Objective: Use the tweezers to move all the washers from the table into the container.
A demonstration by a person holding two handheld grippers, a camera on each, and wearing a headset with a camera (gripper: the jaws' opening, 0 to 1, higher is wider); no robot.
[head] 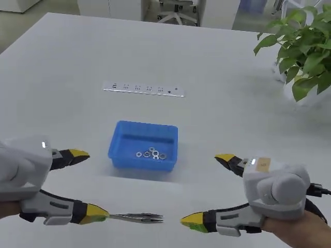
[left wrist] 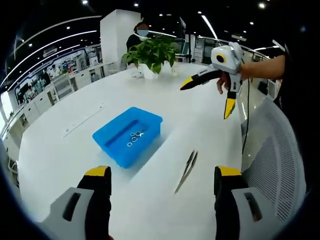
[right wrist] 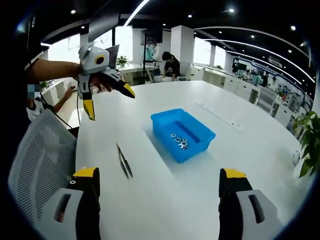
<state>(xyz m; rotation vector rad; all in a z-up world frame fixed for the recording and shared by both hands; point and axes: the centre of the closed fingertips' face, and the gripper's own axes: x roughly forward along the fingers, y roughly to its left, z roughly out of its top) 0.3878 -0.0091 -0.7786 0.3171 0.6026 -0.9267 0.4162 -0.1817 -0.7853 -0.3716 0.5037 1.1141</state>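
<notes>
the blue container point(head: 139, 163) sits out on the white counter point(head: 67, 67), and the washers point(head: 151, 154) lie in a small silvery cluster on its floor, toward the wall nearest the person. the tweezers point(head: 137, 217) lie flat on the counter on the person's side of the container, just apart from it, with their tips pointing to the person's right.

the left claw point(head: 97, 183) is held to the near left of the container, its two yellow-tipped jaws spread wide apart with nothing between them. the right claw point(head: 199, 189) is held to the near right of the container, also spread wide and holding nothing. the tweezers lie between the two claws. in the right gripper view the left claw hangs in the air above the counter, clear of the tweezers.

beyond the container, on its far side, a white power strip point(head: 143, 89) lies flat. a leafy green plant point(head: 305, 46) stands well off to the container's far right.
</notes>
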